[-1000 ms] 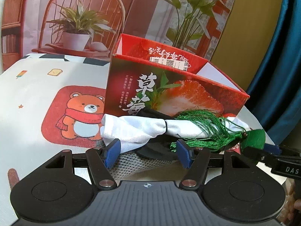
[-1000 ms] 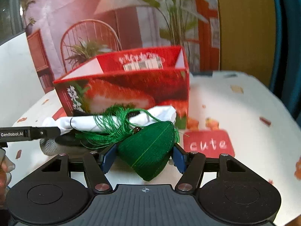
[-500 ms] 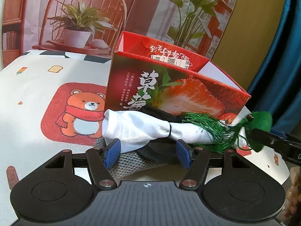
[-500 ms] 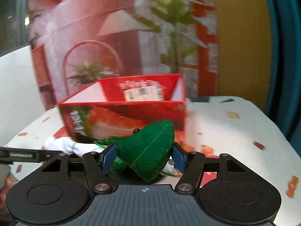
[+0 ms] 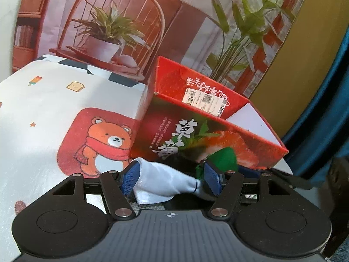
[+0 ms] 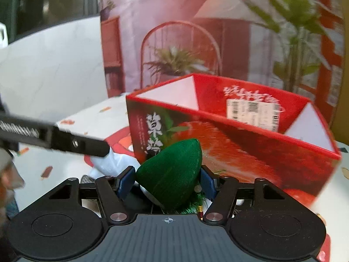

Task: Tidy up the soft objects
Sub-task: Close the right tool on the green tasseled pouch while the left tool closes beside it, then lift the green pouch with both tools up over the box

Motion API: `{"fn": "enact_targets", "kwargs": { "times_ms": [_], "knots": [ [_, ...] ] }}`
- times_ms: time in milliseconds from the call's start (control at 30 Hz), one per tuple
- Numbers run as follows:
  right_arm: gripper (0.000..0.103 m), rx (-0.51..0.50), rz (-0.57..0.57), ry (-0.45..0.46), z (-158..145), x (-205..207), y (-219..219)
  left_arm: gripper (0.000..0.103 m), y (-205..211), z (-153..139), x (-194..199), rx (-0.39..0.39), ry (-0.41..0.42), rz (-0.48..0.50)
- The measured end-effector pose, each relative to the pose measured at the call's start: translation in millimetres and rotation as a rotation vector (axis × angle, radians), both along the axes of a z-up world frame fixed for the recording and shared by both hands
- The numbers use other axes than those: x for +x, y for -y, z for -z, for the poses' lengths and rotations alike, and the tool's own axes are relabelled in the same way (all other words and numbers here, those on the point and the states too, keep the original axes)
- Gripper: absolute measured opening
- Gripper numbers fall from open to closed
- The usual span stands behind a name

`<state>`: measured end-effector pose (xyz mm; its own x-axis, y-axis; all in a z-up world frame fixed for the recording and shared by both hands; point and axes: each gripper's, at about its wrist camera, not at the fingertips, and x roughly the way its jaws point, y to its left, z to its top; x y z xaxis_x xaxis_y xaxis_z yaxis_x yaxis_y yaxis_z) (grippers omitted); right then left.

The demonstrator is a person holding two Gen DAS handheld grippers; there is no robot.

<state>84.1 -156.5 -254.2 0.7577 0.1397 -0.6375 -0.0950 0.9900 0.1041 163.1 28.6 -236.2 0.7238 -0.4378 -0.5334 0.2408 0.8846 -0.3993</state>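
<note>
My right gripper (image 6: 166, 181) is shut on a green cone-shaped pouch (image 6: 172, 172) with a green tassel (image 6: 194, 205) hanging below it, held up in front of the open red strawberry box (image 6: 240, 135). The pouch also shows in the left wrist view (image 5: 224, 159). My left gripper (image 5: 170, 180) is open around a white rolled cloth (image 5: 165, 183) tied with a black band, lying on a dark item before the box (image 5: 196, 131). In the right wrist view the left gripper's arm (image 6: 54, 139) reaches over the white cloth (image 6: 109, 163).
The table wears a white cloth with a red bear patch (image 5: 98, 142). A grey knitted piece (image 5: 139, 205) lies under the white cloth. A backdrop with a chair and plants (image 5: 109, 32) stands behind the box. A blue curtain (image 5: 327, 109) hangs at right.
My right gripper has lifted the green pouch off the pile and carried it up toward the box; the tassel has come off the white cloth. My left gripper moved closer over the white cloth.
</note>
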Motion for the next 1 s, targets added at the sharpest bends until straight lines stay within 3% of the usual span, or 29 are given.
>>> {"fn": "enact_targets", "kwargs": {
  "times_ms": [300,533,633,767,900,1000],
  "knots": [
    [0.069,0.027,0.012,-0.009,6.3,-12.8,10.5,0.066,38.6,5.5,25.8,-0.033,-0.072,0.161],
    [0.066,0.018,-0.015,0.031,5.9,-16.3,11.4,0.063,58.5,13.2,45.7,-0.013,-0.089,0.188],
    [0.066,0.009,-0.026,0.047,4.7,-12.9,10.8,0.046,60.1,14.2,53.4,-0.056,-0.109,0.218],
    [0.054,0.021,-0.007,0.032,4.7,-9.8,16.8,0.043,67.1,10.5,53.7,-0.030,-0.107,0.246],
    [0.051,0.039,-0.012,0.045,-5.6,-12.3,20.4,0.041,66.9,-1.3,54.2,-0.056,-0.108,0.252],
    [0.048,0.024,-0.033,0.082,-24.4,-12.1,19.5,0.041,63.8,-20.8,49.7,-0.067,-0.057,0.258]
  ]
}}
